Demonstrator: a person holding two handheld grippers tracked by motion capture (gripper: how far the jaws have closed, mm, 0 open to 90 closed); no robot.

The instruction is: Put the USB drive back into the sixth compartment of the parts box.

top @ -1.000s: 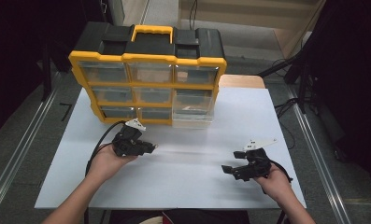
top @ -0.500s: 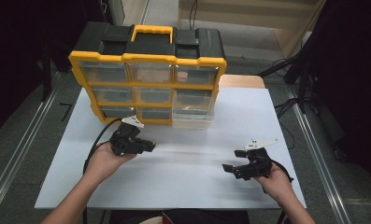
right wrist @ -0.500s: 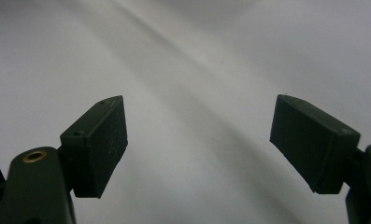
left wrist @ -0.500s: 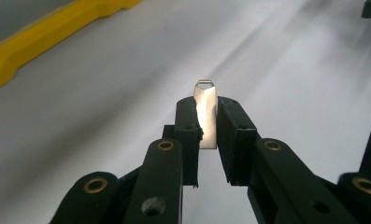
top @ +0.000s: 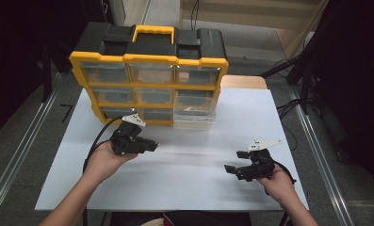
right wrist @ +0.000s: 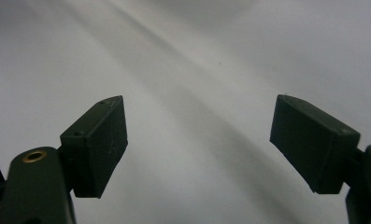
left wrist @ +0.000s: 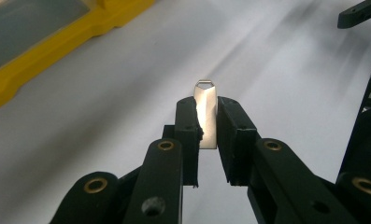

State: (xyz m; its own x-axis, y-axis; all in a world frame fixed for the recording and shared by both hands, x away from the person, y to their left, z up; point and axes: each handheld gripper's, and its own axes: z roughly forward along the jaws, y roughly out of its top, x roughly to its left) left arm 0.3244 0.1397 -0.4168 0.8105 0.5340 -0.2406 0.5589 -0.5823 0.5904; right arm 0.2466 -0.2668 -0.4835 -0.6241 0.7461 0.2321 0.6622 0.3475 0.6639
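Left hand-held gripper (left wrist: 206,126) level over table, pinching metal tab (left wrist: 206,114); right hand-held gripper (right wrist: 197,140) spread.

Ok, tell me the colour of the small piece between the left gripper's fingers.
Shiny silver metal piece, best in the left gripper view.

The left gripper (top: 152,146), black with a grey three-cornered plate on top, has risen a little off the white tabletop (top: 189,188) over the last second. In the high view it has drifted slightly up the picture, closer to the lower front edge of the yellow-and-black plastic drawer organiser (top: 149,84). The person's left hand (top: 104,157) has lifted with it. The small flat silver metal piece with a loop at its tip (left wrist: 206,114), pinched between the closed jaws, has gone up with the gripper.
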